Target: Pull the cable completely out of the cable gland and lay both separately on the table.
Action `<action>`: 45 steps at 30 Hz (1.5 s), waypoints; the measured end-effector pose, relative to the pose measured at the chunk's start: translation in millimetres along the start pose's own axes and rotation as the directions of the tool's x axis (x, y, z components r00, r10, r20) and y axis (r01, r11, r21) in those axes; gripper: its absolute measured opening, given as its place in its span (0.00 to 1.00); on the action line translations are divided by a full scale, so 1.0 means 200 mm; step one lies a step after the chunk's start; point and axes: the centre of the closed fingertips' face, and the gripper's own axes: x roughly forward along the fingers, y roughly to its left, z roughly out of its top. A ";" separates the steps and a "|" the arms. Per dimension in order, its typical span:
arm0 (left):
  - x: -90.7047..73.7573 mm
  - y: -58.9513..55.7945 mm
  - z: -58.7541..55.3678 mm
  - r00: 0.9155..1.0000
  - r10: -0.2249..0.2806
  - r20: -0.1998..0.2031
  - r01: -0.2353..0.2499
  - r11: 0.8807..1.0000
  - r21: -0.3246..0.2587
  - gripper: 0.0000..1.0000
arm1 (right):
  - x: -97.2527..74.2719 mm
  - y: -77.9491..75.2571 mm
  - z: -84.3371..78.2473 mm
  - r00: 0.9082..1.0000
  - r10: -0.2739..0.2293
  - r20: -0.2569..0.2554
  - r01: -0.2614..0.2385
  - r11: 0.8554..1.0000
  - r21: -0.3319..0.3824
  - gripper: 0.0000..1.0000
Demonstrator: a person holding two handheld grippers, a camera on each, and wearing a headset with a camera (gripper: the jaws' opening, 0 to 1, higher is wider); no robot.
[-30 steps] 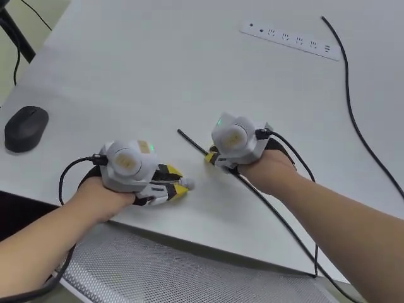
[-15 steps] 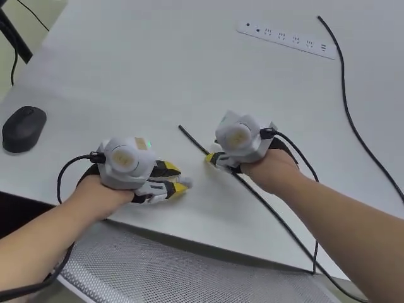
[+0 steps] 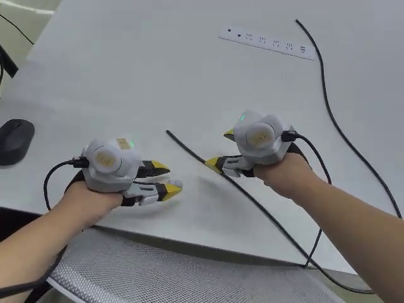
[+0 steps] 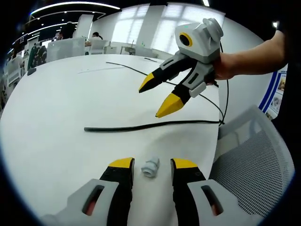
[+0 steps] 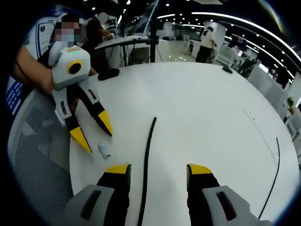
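The thin black cable (image 3: 186, 146) lies flat on the white table (image 3: 158, 76), running from near the middle towards the front edge. My right gripper (image 3: 219, 148) hovers open just above it, and the cable (image 5: 149, 141) runs between its jaws (image 5: 158, 168) without touching them. The small white cable gland (image 4: 150, 167) lies by itself on the table, apart from the cable (image 4: 141, 126), just ahead of my open left gripper (image 4: 153, 164). My left gripper (image 3: 165, 178) sits low near the front edge. In the right gripper view the gland (image 5: 104, 150) rests beside the left gripper's tips (image 5: 98, 138).
A white power strip (image 3: 266, 43) lies at the back, and a second black cable (image 3: 328, 107) trails down the right side. A black mouse (image 3: 14, 141) sits at the far left. A grey mesh chair (image 3: 126, 271) stands below the table's front edge.
My right gripper has let go of the cable, opened and risen a little. My left gripper has opened wider, leaving the gland on the table. The head camera has shifted.
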 end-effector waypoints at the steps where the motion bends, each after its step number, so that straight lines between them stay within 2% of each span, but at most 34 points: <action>1: -0.01 0.00 0.00 1.000 0.000 0.002 0.000 1.000 -0.002 0.32 | -0.02 0.00 0.00 1.000 -0.001 0.015 0.001 0.999 0.052 0.48; 3: -0.02 0.01 -0.01 1.000 0.010 0.002 -0.010 1.000 -0.003 0.35 | -0.06 0.00 -0.01 0.999 -0.008 0.037 0.005 0.998 0.070 0.51; 6: -0.03 0.01 0.00 1.000 0.014 0.010 -0.014 1.000 -0.018 0.38 | -0.13 -0.01 -0.01 0.996 -0.017 0.083 0.005 0.991 0.136 0.56; 9: -0.05 0.00 0.01 1.000 0.018 0.016 -0.018 1.000 -0.025 0.40 | -0.20 0.00 -0.01 0.992 -0.026 0.120 0.007 0.987 0.161 0.61; 14: -0.09 -0.01 0.05 0.998 0.016 0.055 -0.014 0.998 -0.054 0.42 | -0.32 0.00 -0.02 0.983 -0.052 0.178 0.012 0.975 0.221 0.66; 16: -0.11 -0.02 0.06 0.998 0.017 0.059 -0.014 0.998 -0.062 0.44 | -0.38 -0.02 -0.03 0.974 -0.082 0.211 0.019 0.958 0.287 0.68; 22: -0.20 -0.02 0.10 0.995 0.034 0.091 -0.026 0.996 -0.087 0.49 | -0.55 -0.02 -0.06 0.950 -0.145 0.277 0.026 0.919 0.392 0.72; 23: -0.21 -0.02 0.10 0.995 0.035 0.090 -0.027 0.995 -0.093 0.50 | -0.57 -0.01 -0.08 0.949 -0.148 0.278 0.022 0.913 0.408 0.73; 29: -0.29 0.00 0.12 0.992 0.066 0.111 -0.052 0.992 -0.118 0.60 | -0.64 0.03 -0.18 0.950 -0.158 0.270 0.029 0.904 0.427 0.77; 32: -0.33 0.02 0.11 0.991 0.081 0.109 -0.066 0.989 -0.130 0.64 | -0.67 0.05 -0.23 0.949 -0.166 0.270 0.024 0.887 0.461 0.79; 35: -0.37 0.02 0.12 0.989 0.094 0.119 -0.077 0.988 -0.136 0.69 | -0.70 0.08 -0.26 0.949 -0.170 0.266 0.026 0.882 0.471 0.82; 39: -0.42 0.03 0.12 0.985 0.115 0.125 -0.099 0.986 -0.131 0.76 | -0.71 0.11 -0.32 0.954 -0.164 0.252 0.026 0.880 0.474 0.87; 45: -0.47 0.04 0.08 0.980 0.156 0.121 -0.143 0.984 -0.109 0.86 | -0.74 0.16 -0.38 0.960 -0.152 0.234 0.028 0.887 0.461 0.95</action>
